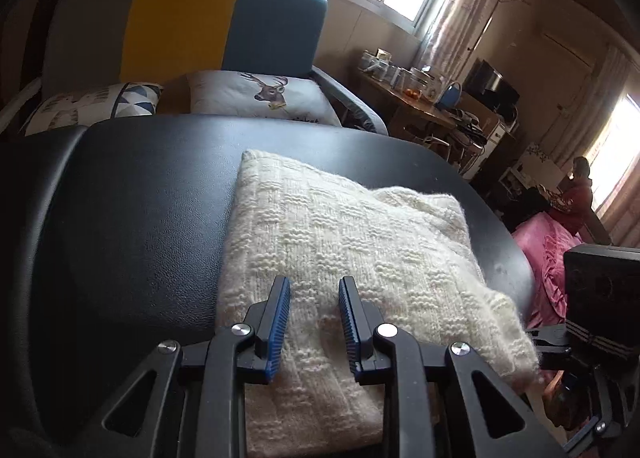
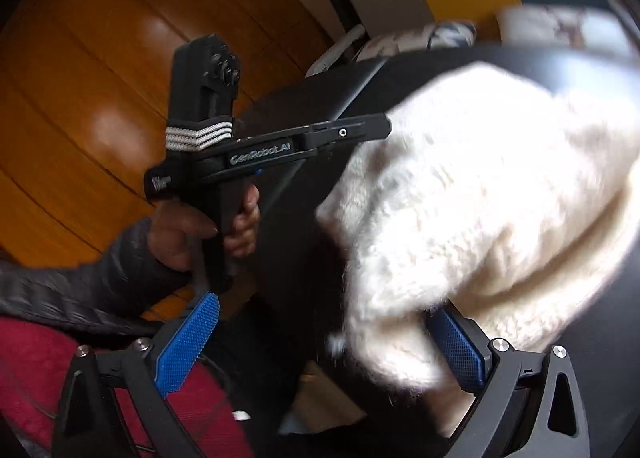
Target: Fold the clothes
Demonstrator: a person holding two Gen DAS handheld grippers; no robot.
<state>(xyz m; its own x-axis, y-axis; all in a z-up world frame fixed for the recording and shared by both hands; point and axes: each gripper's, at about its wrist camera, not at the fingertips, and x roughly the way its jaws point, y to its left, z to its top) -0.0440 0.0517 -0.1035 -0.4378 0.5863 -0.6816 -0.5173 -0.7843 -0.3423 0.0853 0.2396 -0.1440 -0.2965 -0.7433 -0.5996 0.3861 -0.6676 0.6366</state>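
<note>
1. Here's the cream knitted sweater (image 1: pixel 344 258), folded into a thick pad and lying on the black padded bench (image 1: pixel 132 218), towards its right side in the left wrist view.
2. The left gripper (image 1: pixel 314 322) hovers over the near edge of the sweater, its blue-padded fingers (image 1: pixel 276 326) parted with a gap between them. The knit lies below that gap and nothing is pinched.
3. In the right wrist view, the right gripper (image 2: pixel 332 342) is spread wide. One blue pad (image 2: pixel 188 342) stands clear on the left, while the other (image 2: pixel 456 350) sits half under a drooping fold of the sweater (image 2: pixel 480 186); whether it touches the knit I can't tell through the blur.
4. The same view catches the person's left hand (image 2: pixel 192 234), dark quilted sleeve (image 2: pixel 80 282) behind it, wrapped around the handle of the left gripper, which reaches in over the bench edge.
5. In the background, a sofa (image 1: pixel 224 22) in grey, yellow and blue panels carries a deer-print cushion (image 1: pixel 264 98) just beyond the bench.
6. A glossy wooden floor (image 2: pixel 100 78) shows below.
</note>
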